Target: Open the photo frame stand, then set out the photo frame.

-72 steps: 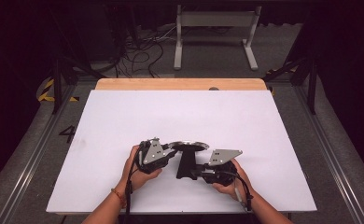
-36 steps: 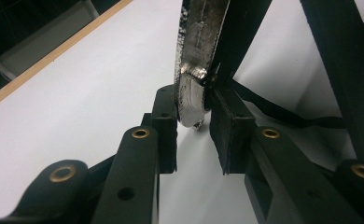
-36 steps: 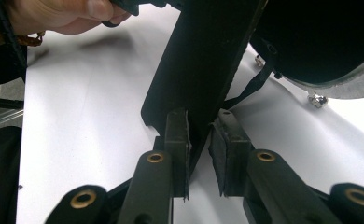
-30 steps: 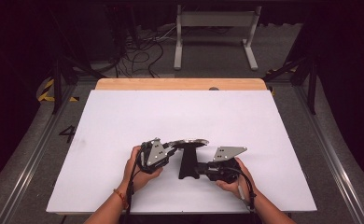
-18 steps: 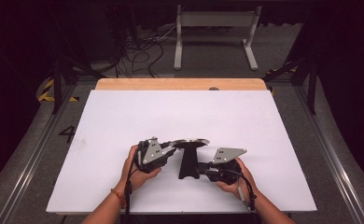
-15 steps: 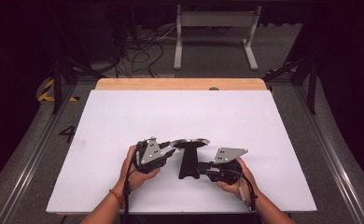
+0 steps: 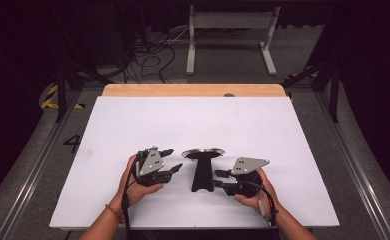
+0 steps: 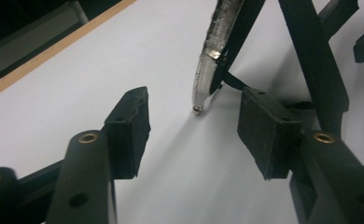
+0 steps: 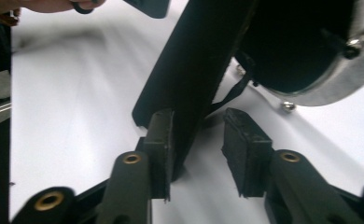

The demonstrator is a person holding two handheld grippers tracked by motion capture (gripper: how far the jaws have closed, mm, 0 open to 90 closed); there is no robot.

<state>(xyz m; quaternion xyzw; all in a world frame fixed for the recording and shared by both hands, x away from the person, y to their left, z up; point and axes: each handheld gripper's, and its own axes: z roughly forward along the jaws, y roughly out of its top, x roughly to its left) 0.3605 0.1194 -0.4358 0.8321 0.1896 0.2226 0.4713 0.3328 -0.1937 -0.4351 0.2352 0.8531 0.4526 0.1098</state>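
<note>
While both jaws have just been opening, left gripper (image 7: 172, 161) and right gripper (image 7: 217, 178) hold nothing; withdraw level, sparing stand (image 7: 201, 172).

The white table sheet (image 7: 193, 125) is brightly and evenly lit from above, while the room around it falls away nearly black. Shadows under the black stand (image 7: 201, 175) are soft and short. Both gripper views are grainy — near parts blurred, the metal rim (image 8: 213, 56) glaring.
</note>
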